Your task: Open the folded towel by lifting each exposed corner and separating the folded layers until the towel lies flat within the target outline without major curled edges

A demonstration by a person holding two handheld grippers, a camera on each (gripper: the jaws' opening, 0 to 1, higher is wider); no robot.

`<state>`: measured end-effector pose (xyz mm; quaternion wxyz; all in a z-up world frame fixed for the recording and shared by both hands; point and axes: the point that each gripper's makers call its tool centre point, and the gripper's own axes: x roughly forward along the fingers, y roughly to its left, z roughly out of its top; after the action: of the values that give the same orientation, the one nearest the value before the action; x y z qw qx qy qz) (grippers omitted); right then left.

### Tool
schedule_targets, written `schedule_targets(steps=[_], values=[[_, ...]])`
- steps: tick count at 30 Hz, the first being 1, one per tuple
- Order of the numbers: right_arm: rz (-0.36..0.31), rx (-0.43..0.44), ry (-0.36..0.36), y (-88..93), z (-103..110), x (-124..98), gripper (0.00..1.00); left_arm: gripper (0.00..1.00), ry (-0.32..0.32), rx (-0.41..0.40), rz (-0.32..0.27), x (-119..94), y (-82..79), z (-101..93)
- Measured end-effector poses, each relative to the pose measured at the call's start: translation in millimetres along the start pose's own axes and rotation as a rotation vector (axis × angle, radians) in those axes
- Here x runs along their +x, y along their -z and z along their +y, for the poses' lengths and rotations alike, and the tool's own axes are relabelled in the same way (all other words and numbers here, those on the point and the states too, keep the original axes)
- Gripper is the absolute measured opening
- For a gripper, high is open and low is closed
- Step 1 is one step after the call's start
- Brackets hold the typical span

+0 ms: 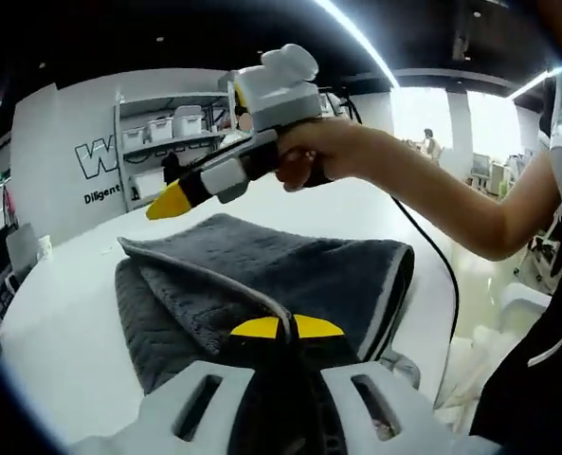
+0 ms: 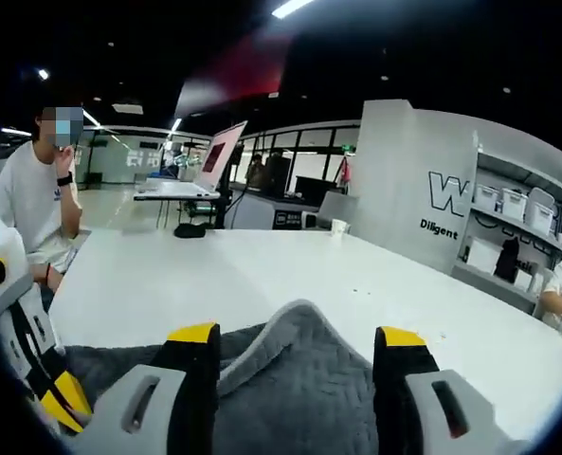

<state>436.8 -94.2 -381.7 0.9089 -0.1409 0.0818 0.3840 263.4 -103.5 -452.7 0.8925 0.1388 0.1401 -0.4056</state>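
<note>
Up close, the left claw (image 1: 286, 327) has its yellow tips pressed together on the light-trimmed edge of the grey towel (image 1: 262, 275), whose folded layers lie ahead of it on the white counter (image 1: 63, 322). Above and beyond, a hand (image 1: 318, 152) holds the right claw (image 2: 298, 343), jaws apart, with a raised towel corner between them and nothing gripped.

Left gripper (image 1: 287, 327) had pale grey slotted jaws tipped yellow over black, right gripper (image 2: 298, 339) matched, grey-white body with black band and yellow nose, black cable trailing behind its grip, person's hand (image 1: 311, 156) bare, dark top with white trim
</note>
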Motion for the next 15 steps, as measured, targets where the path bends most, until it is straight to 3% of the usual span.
schedule_targets(steps=[4, 15], values=[[0.025, 0.006, -0.016, 3.2, 5, 20, 0.59, 0.02, 0.005, 0.051, 0.035, 3, 2.3, -3.1], [0.101, 0.034, -0.046, 26.3, 16, 54, 0.46, 0.02, 0.004, 0.094, 0.059, 5, 4.6, -7.5]])
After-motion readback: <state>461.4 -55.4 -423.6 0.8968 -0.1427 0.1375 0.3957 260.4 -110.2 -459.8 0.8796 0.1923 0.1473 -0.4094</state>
